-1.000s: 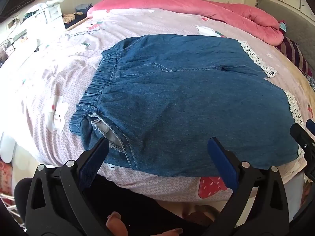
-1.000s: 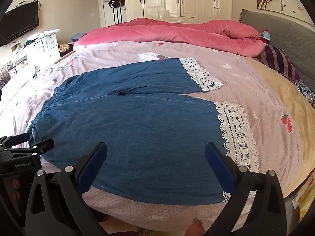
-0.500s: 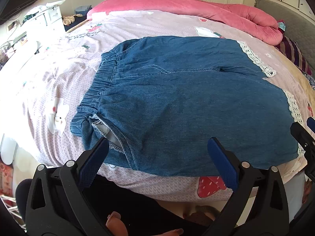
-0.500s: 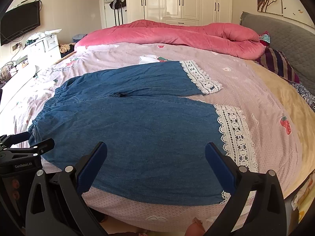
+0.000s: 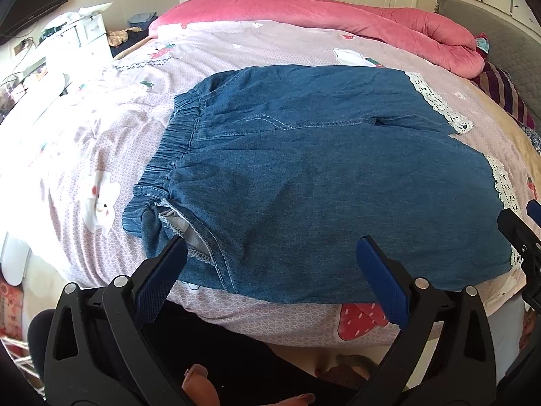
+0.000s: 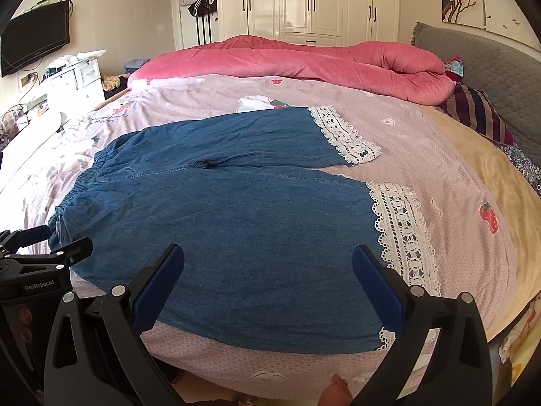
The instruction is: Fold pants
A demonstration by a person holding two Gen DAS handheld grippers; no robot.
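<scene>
- The pants (image 6: 216, 223) lie spread flat on the bed (image 6: 473, 176), waistband (image 5: 169, 155) to your left, lace cuffs (image 6: 402, 233) to your right, both legs side by side; no fold is made yet.
- Your left gripper (image 5: 270, 270) hovers at the near waist corner, fingers (image 5: 159, 280) wide apart, gripping nothing.
- Your right gripper (image 6: 267, 280) hovers over the near leg beside its cuff, fingers (image 6: 375, 280) equally wide, empty.
- Step in hand, as judged: approach for the first fold. Next you likely need to pinch the near edge at both ends, then carry it over the far leg.
- A pink quilt (image 6: 304, 57) lies beyond.
</scene>
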